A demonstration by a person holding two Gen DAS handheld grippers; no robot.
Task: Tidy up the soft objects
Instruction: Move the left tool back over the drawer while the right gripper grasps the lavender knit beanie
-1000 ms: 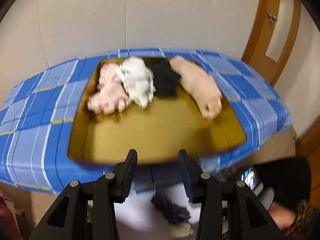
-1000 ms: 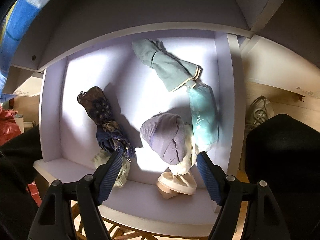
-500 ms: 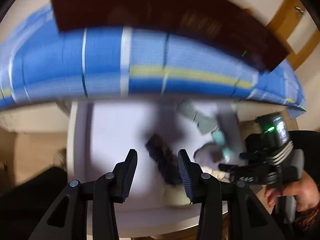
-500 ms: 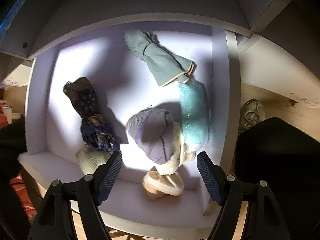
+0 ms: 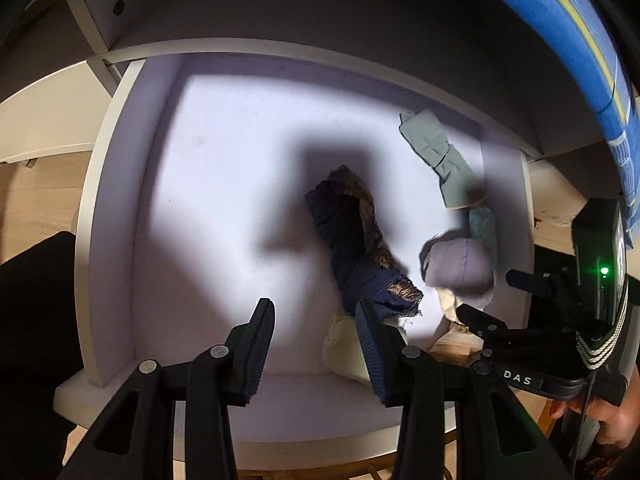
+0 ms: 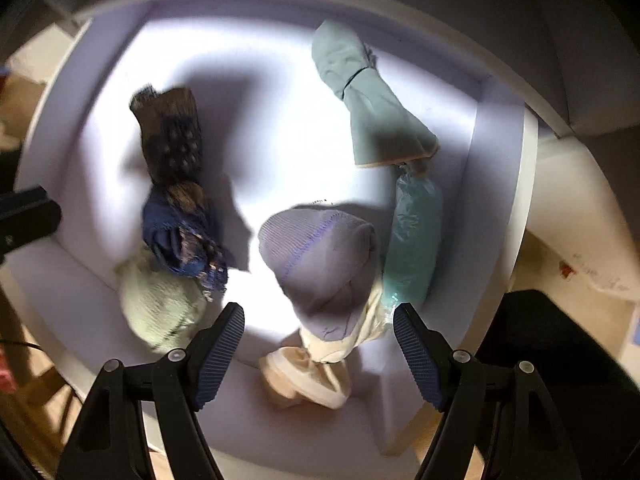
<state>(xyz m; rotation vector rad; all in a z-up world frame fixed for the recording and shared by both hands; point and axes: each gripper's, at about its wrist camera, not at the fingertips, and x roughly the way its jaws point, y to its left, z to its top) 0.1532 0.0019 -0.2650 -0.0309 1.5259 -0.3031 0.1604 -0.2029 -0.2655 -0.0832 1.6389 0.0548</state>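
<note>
1. In the left wrist view, at the bottom centre, the left gripper (image 5: pixel 316 346) points down into a white shelf compartment (image 5: pixel 224 184), its jaws parted with nothing between them.
2. Just right of its right finger lies a dark navy and brown patterned cloth roll (image 5: pixel 356 240), running from frame centre down to the lower right; its lower end rests on a pale green soft bundle (image 5: pixel 342 350) at the compartment's front edge.
3. Right of the roll sits a lilac knit hat (image 5: pixel 458 266), with a sage green folded cloth (image 5: pixel 438 156) in the upper right and a teal roll (image 5: pixel 482 226) between them.
4. At the far right edge the right gripper (image 5: pixel 496 304) is seen from the side, held by a hand (image 5: pixel 600 420) at the lower right corner. A blue plaid cover (image 5: pixel 580 40) curves along the upper right.
5. In the right wrist view, at the bottom, the right gripper (image 6: pixel 320 352) points straight down with jaws spread wide and empty, straddling the lower end of the lilac knit hat (image 6: pixel 320 256) from above.
6. A cream cloth (image 6: pixel 312 372) lies under the hat, at the compartment's front; the teal roll (image 6: pixel 412 240) touches the hat's right side, and the sage green folded cloth (image 6: pixel 368 100) lies above it.
7. At centre left the navy and brown roll (image 6: pixel 176 184) overlaps the pale green bundle (image 6: pixel 160 304).
</note>
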